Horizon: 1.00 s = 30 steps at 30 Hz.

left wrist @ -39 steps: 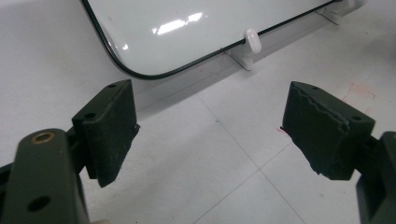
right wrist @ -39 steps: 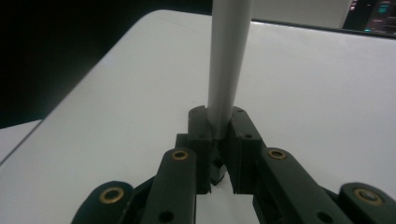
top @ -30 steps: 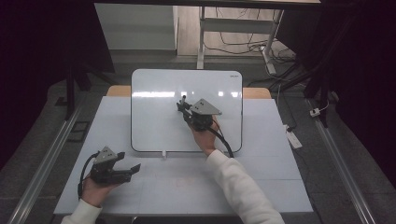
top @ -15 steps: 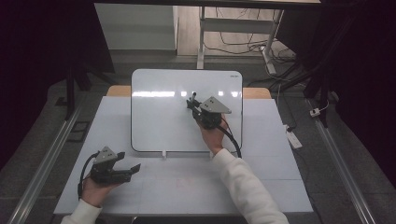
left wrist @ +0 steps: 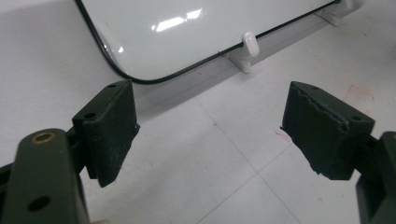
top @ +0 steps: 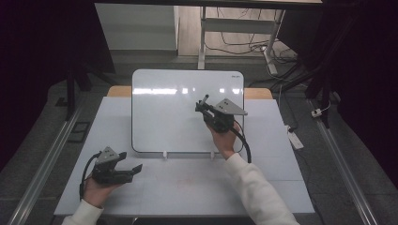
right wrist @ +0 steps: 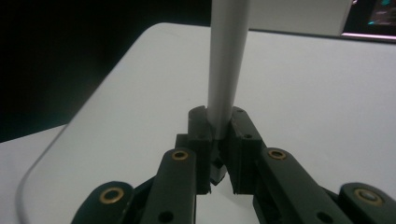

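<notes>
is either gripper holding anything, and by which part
The right gripper is shut on a grey marker, clamped at its lower end over the whiteboard. The left gripper is open and holds nothing.

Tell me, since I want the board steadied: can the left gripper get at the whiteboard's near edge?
Probably yes: the left gripper is open, holds nothing, and only bare table lies between it and the whiteboard.

Marker [right wrist: 227, 60] top beyond frame edge, tip hidden between jaws
</notes>
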Each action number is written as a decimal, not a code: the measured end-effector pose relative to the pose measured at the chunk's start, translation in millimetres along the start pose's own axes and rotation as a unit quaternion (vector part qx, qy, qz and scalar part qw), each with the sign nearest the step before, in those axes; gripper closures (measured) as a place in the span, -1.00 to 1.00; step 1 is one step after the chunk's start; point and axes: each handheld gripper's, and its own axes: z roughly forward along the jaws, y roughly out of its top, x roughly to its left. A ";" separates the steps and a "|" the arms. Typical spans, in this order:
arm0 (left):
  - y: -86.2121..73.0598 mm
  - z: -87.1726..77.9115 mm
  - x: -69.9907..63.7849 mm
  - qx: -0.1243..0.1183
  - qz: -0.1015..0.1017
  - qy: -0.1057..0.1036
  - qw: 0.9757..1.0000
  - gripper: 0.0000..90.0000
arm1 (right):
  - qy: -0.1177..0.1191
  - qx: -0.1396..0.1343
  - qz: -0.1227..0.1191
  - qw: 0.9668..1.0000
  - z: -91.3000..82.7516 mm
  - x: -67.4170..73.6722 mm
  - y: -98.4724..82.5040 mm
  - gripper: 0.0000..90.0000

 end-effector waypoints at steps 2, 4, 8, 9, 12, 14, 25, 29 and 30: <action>2.0 1.5 -2.4 0.000 0.004 0.000 1.000 -0.58 | 0.014 0.004 0.008 1.000 -13.3 0.9 -1.5 0.80; 4.2 2.7 -4.8 -0.001 0.010 0.000 1.000 -0.58 | 0.024 0.011 0.015 1.000 -26.0 2.8 -3.9 0.80; 8.8 5.4 -10.3 -0.003 0.019 -0.003 1.000 -0.57 | 0.040 0.021 0.025 0.999 -49.0 5.7 -8.7 0.80; 10.2 6.1 -12.2 -0.004 0.024 -0.004 1.000 -0.57 | 0.046 0.023 0.030 0.998 -54.1 5.8 -10.2 0.79; 14.3 8.4 -17.3 -0.007 0.033 -0.007 0.999 -0.56 | 0.062 0.034 0.034 0.997 -68.3 6.3 -14.2 0.79; 17.6 10.7 -21.0 -0.008 0.039 -0.008 0.999 -0.55 | 0.071 0.034 0.046 0.996 -75.1 6.1 -15.9 0.79; 23.8 16.0 -36.4 -0.002 0.070 -0.011 0.997 -0.53 | 0.059 0.059 0.033 0.996 -90.1 10.2 -16.7 0.79; 20.9 14.7 -32.5 -0.002 0.065 -0.010 0.998 -0.53 | 0.027 0.077 0.031 0.996 -94.3 2.4 -17.8 0.79; 20.1 14.5 -31.4 -0.001 0.063 -0.010 0.998 -0.53 | 0.017 0.083 0.034 0.996 -95.7 -0.6 -17.8 0.79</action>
